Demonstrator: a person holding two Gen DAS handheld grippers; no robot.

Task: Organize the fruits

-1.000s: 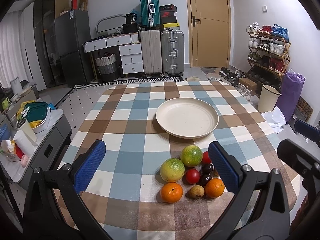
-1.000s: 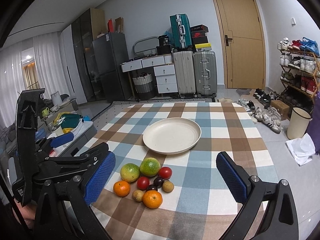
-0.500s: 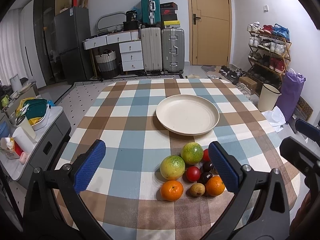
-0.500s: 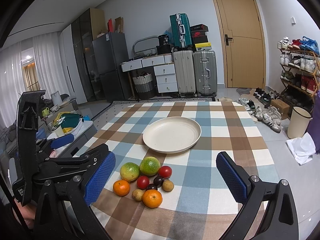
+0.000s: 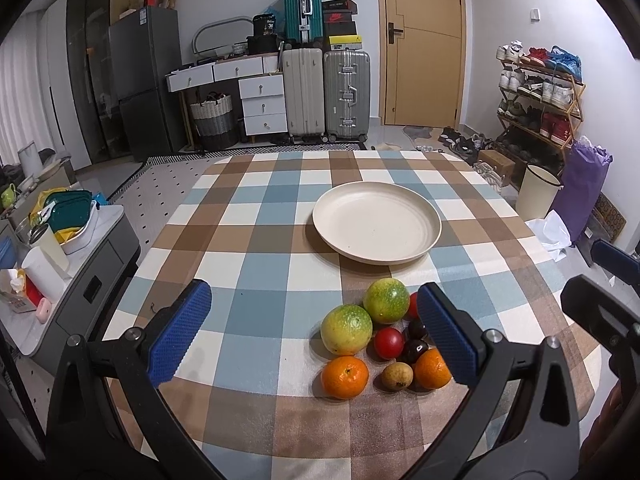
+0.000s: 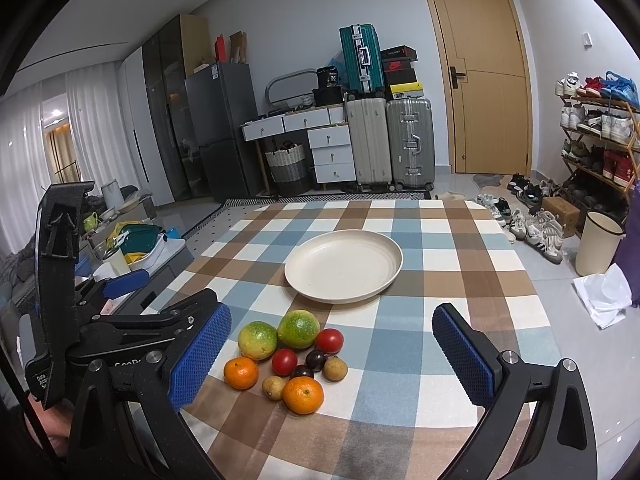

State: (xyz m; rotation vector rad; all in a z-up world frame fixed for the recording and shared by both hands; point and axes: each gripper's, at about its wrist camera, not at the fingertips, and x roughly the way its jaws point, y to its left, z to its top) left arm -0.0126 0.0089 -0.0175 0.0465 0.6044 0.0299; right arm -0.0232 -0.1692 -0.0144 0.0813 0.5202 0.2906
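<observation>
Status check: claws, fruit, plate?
Left claw and right claw open, empty. Fruit pile on cloth. Plate bare. Path unobstructed.

The left gripper [image 5: 314, 334] hung with blue pads spread wide, holding nothing; the right gripper [image 6: 332, 354] likewise gaped, empty.

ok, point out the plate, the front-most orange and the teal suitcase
plate [image 6: 390, 276], right wrist view, near rim.
front-most orange [image 6: 303, 395], right wrist view, centre of peel.
teal suitcase [image 5: 303, 8], left wrist view, front shell.
</observation>
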